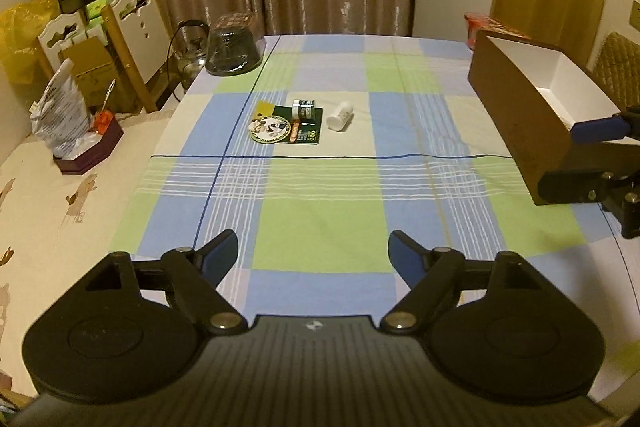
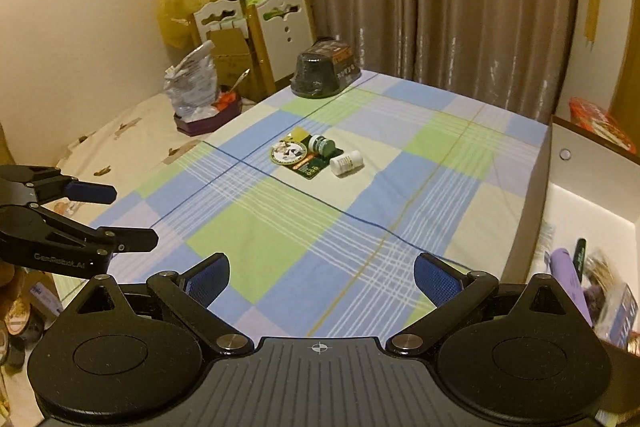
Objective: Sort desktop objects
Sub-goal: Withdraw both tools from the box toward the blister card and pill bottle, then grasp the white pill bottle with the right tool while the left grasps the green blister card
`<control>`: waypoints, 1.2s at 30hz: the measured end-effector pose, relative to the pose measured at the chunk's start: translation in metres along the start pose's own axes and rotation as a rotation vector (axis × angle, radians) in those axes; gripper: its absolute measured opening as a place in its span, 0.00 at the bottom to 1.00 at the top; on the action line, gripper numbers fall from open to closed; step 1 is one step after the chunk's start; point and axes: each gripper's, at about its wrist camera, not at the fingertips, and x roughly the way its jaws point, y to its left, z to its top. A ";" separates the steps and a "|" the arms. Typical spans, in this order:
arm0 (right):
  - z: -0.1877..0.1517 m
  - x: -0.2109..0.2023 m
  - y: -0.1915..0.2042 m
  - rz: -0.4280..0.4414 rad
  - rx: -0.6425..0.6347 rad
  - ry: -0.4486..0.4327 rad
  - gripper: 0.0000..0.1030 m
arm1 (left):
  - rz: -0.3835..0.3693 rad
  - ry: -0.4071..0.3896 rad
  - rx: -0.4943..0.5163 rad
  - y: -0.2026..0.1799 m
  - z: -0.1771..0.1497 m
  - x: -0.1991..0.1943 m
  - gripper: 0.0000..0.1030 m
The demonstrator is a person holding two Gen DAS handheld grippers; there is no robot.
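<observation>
On the checked tablecloth [image 1: 320, 211] lie a green card [image 1: 286, 129], a small green jar [image 1: 303, 108] on the card's far edge, and a white bottle [image 1: 340, 115] on its side just right of them. The right wrist view shows the same card [image 2: 306, 157], jar [image 2: 322, 143] and bottle [image 2: 346, 163]. A brown box [image 1: 516, 99] with a white inside stands at the table's right edge; this box [image 2: 534, 211] holds a purple item [image 2: 566, 267] and a pen. My left gripper [image 1: 314, 251] is open and empty over the near cloth. My right gripper [image 2: 322, 267] is open and empty beside the box.
A dark wrapped bundle [image 1: 234, 51] sits at the table's far left corner, with a glass kettle [image 1: 192, 47] beside it. A purple tray [image 1: 92, 151] with a plastic bag lies on the beige surface at left. Chairs and curtains stand behind. A red packet [image 1: 484, 23] is behind the box.
</observation>
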 end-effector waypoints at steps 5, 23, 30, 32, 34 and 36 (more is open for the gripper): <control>0.000 0.009 -0.011 0.030 -0.028 0.017 0.98 | 0.029 0.024 -0.009 -0.004 0.004 0.009 0.87; 0.060 0.095 -0.033 -0.055 -0.188 0.037 0.97 | -0.008 0.029 -0.006 0.032 0.050 0.085 0.90; 0.086 0.150 -0.043 -0.116 -0.174 0.094 0.97 | -0.102 -0.004 0.032 0.049 0.099 0.172 0.83; 0.090 0.164 -0.048 -0.124 -0.172 0.119 0.87 | -0.125 -0.001 0.036 0.051 0.110 0.198 0.76; 0.092 0.179 -0.053 -0.122 -0.169 0.158 0.79 | -0.149 0.000 0.042 0.050 0.119 0.222 0.70; 0.092 0.191 -0.056 -0.126 -0.172 0.180 0.79 | -0.172 0.000 0.048 0.049 0.126 0.245 0.67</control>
